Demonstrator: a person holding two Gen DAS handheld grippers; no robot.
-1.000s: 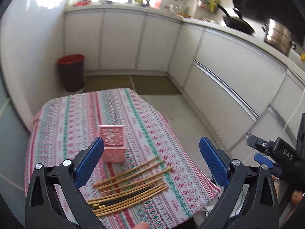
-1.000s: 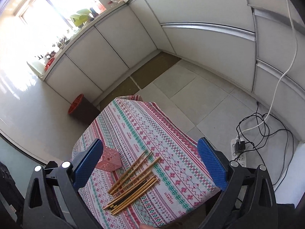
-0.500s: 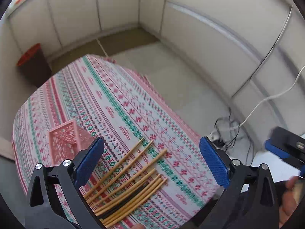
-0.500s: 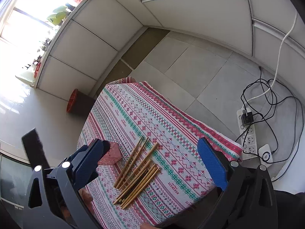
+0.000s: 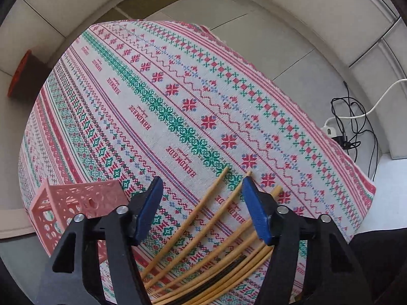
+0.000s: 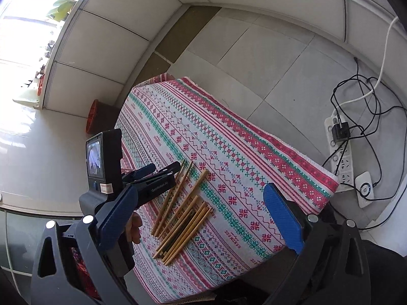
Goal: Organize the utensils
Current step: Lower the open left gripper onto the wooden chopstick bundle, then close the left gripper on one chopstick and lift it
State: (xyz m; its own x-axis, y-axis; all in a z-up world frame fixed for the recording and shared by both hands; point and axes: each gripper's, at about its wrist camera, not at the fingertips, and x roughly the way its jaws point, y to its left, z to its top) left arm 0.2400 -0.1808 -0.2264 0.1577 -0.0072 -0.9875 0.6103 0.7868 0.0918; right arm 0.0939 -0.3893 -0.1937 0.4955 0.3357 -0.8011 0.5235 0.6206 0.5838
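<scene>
Several bamboo chopsticks [image 5: 203, 231] and one dark one lie fanned on the patterned tablecloth [image 5: 178, 101]. My left gripper [image 5: 203, 203] points straight down just over their far ends. Its blue jaws are closing, with two light chopsticks lying between them, and the pads do not press on either. A pink perforated basket [image 5: 76, 208] stands on the cloth to its left. In the right wrist view the left gripper [image 6: 162, 171] hovers at the tips of the chopsticks [image 6: 183, 208], with a hand [image 6: 134, 228] on its handle. My right gripper [image 6: 201, 218] hangs higher, open and empty.
The table's right edge [image 5: 330, 139] drops to a tiled floor. A power strip with tangled cables [image 6: 340, 152] lies there. A red bin [image 6: 95, 117] stands beyond the table's far corner, and white cabinets line the walls.
My left gripper has dropped toward the chopsticks and tipped to point down, and its jaws have narrowed. The right gripper sank a little, and the left gripper has come into its view.
</scene>
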